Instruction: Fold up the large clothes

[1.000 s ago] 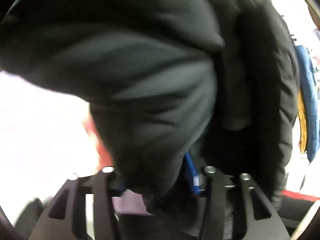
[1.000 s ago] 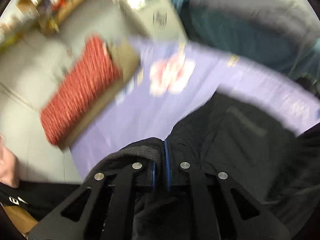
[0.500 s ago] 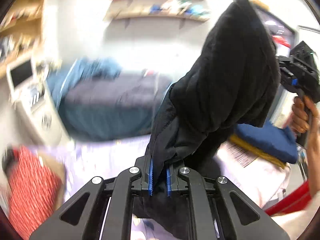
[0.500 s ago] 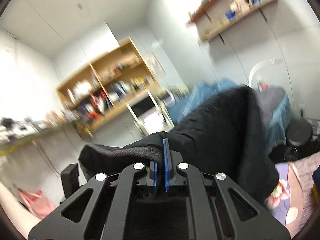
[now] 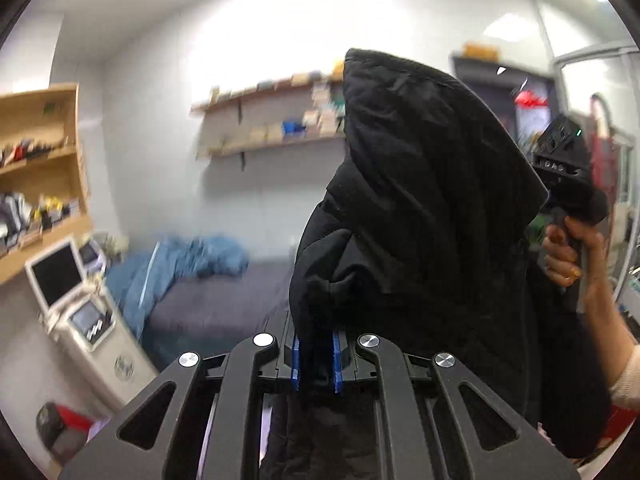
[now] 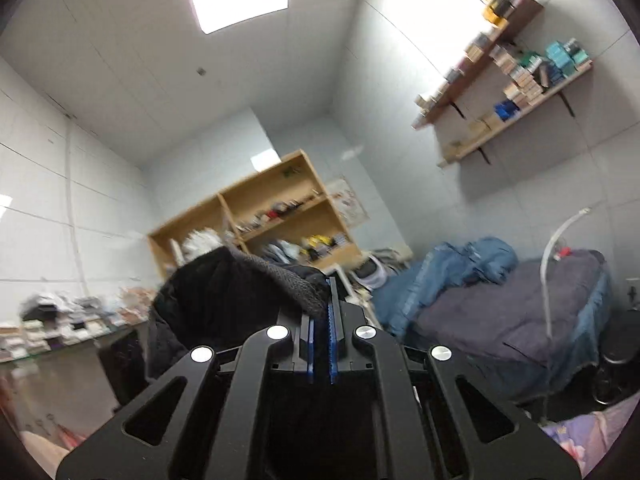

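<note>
black jacket (image 5: 420, 208), bunched, hanging aloft

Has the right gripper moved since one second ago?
Yes. The right gripper, shut on the black jacket, has swung upward: its view earlier faced the purple sheet; now the wooden bookshelf and ceiling.

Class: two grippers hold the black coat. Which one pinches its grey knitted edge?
The right gripper: grey ribbed knit of the black coat sits at its blue pads. The left gripper clamps only smooth black fabric.
</note>
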Available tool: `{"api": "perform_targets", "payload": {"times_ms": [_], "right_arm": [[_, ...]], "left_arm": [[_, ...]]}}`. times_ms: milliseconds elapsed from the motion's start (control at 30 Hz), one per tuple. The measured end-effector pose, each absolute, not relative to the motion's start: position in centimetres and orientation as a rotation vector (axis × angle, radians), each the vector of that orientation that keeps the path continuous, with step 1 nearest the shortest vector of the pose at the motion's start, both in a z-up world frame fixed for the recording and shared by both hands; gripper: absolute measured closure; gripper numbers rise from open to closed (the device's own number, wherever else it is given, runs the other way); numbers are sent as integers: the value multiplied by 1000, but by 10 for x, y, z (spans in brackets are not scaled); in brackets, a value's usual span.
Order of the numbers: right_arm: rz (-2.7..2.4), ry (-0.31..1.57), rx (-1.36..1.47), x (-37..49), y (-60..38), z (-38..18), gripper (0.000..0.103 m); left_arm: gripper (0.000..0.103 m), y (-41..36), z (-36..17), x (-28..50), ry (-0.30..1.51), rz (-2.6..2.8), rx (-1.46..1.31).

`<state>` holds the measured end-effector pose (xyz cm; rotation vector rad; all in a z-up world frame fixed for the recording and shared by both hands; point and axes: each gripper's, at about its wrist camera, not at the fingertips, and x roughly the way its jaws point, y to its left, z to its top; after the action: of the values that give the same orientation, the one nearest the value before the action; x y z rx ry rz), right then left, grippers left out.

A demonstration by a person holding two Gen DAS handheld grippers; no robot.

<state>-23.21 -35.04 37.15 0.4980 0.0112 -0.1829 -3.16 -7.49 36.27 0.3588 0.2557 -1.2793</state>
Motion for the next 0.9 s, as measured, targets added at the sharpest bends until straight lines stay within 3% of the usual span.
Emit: {"api": "perform_targets", "payload": {"times_ms": [33,67,100,133,167,333,433,533,700,800,900], "right_arm": [[-285,105,514,-208,-364,335,90],[-342,179,551,-193,-376,304,85],[-413,290,603,-173,-391,261,65],[-479,410,634,-158,-403,220,44],[-501,500,683,-149,-409,176,40],[-595,655,959,-181,-402,16,36],[-658,746,1016,-225,-380,-41,36],[-738,857,999,-268,-357,-71,36],[-894,954,994,-341,-335,-103,28],[-920,959,1034,-362,-327,-108,28],[-906,948,1044,-358,-323,-104,28]], "left_arm": [[87,-89,338,-19,327,-1236,367],[76,-105,311,-3,404,-1204,371],[57,-119,277,9,466,-1158,392],[46,-127,251,16,508,-1111,424],[33,-135,218,28,568,-1074,446],[32,-108,67,42,859,-917,477],[32,-74,-9,70,1071,-809,451],[29,-26,-50,62,1136,-690,504],[17,21,-73,78,1085,-592,606],[17,27,-67,85,1076,-591,580],[17,26,-41,87,953,-618,592]]}}
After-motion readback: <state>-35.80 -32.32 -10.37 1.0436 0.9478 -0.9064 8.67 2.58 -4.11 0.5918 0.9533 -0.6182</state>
